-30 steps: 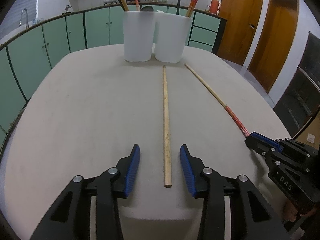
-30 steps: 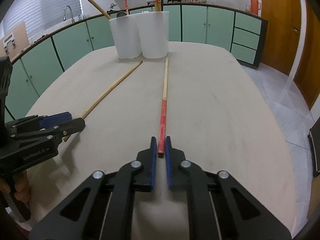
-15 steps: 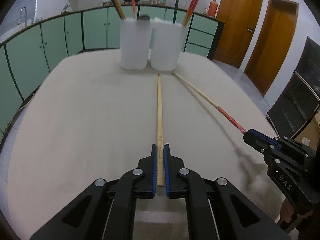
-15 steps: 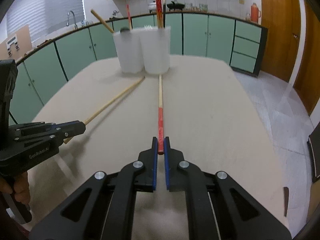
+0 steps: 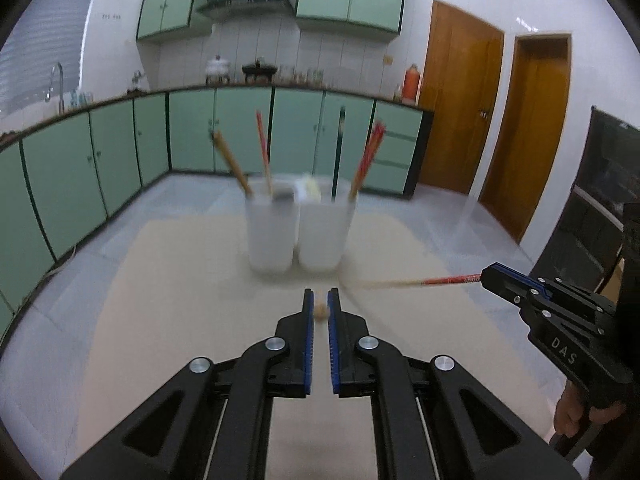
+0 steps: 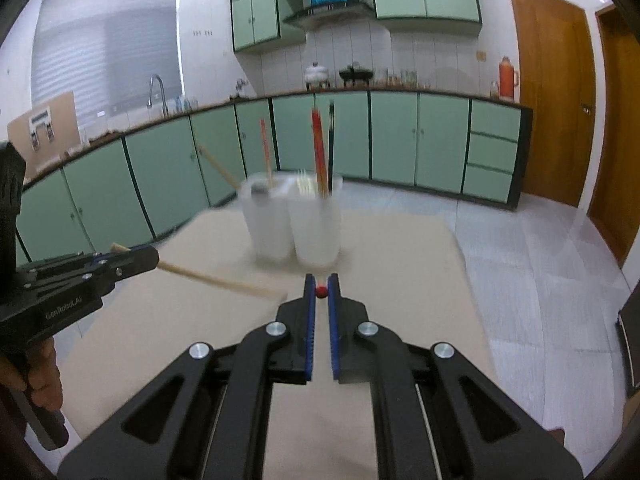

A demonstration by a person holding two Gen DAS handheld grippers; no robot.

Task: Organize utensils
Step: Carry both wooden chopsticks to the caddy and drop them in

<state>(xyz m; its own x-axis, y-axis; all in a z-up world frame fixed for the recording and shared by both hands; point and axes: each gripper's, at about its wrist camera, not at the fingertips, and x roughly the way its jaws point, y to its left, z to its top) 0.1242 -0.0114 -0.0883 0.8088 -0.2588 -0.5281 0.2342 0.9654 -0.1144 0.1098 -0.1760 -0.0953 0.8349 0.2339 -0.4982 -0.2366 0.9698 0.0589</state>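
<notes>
My left gripper (image 5: 320, 312) is shut on a plain wooden chopstick (image 5: 321, 312), seen end-on; in the right wrist view the stick (image 6: 224, 282) juts from the left gripper (image 6: 150, 259) above the table. My right gripper (image 6: 320, 291) is shut on a red-handled chopstick (image 6: 320, 291), seen end-on; in the left wrist view that chopstick (image 5: 432, 281) points left from the right gripper (image 5: 486, 276). Two white translucent cups (image 5: 269, 232) (image 5: 325, 230) stand side by side ahead, holding several sticks.
The beige table (image 5: 180, 320) spreads under both grippers. Green kitchen cabinets (image 6: 416, 140) run along the back, wooden doors (image 5: 460, 112) at right. Grey tiled floor (image 6: 540, 260) lies beyond the table's right edge.
Both grippers lifted their chopsticks off the table and raised up; the sticks now point toward the cups. The left gripper, open a second ago, closed on the wooden chopstick.
</notes>
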